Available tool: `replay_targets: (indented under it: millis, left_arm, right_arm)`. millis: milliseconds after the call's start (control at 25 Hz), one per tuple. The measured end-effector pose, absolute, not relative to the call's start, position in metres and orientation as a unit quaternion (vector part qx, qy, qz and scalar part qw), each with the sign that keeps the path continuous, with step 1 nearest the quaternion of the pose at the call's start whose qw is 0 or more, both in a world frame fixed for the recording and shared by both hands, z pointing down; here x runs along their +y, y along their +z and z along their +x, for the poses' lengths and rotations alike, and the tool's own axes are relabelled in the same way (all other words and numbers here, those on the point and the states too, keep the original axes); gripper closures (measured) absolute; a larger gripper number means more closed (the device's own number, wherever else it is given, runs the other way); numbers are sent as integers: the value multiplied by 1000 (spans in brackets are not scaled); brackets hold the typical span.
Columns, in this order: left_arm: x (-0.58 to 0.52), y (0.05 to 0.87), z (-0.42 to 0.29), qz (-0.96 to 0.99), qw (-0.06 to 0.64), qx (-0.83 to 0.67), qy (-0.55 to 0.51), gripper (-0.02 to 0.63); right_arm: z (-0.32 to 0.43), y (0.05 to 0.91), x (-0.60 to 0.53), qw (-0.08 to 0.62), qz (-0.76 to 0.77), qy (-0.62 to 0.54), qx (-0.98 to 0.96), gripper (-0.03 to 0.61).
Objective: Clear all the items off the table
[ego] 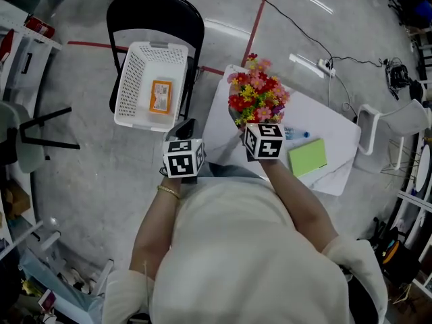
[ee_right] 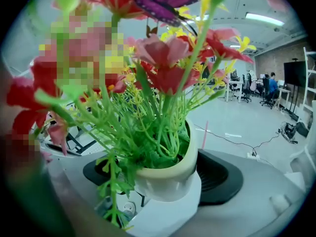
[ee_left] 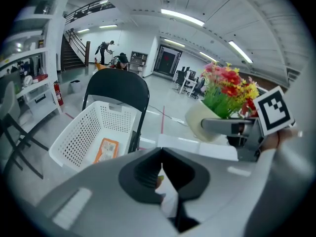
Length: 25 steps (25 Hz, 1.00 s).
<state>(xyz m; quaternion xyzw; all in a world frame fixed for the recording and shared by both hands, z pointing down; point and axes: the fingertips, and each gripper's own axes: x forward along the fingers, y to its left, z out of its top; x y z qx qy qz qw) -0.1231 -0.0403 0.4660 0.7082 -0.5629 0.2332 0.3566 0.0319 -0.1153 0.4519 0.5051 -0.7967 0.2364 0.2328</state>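
Note:
A cream pot of red, pink and yellow artificial flowers (ego: 258, 94) hangs over the left end of the white table (ego: 331, 130), and my right gripper (ego: 244, 123) is shut on the pot. In the right gripper view the pot (ee_right: 168, 174) sits squeezed between the two dark pads, with the stems filling the picture. My left gripper (ego: 187, 127) is just left of the table's edge, shut with nothing in it; its jaws (ee_left: 160, 154) meet. From the left gripper view the held flower pot (ee_left: 205, 120) shows to the right. A green notepad (ego: 307, 156) and a small blue item (ego: 295, 134) lie on the table.
A white perforated basket (ego: 128, 73) rests on a black chair (ego: 155, 12) to the left of the table, with an orange packet (ego: 160, 96) inside it. A white chair (ego: 398, 123) stands to the right. Cables and a power strip (ego: 325, 66) run across the grey floor behind.

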Motion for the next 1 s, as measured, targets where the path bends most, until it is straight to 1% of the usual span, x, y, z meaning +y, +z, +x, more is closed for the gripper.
replay_targets:
  millis: [520,1000]
  left_arm:
    - [-62,462,-232,704,357,-565,240,604]
    - [-67,475,-309,684,375,-579,237,604]
  right_arm:
    - [-82,445,-132,230,491,243,-805,94]
    - [-185,461,-151,244,454,245,-821,94]
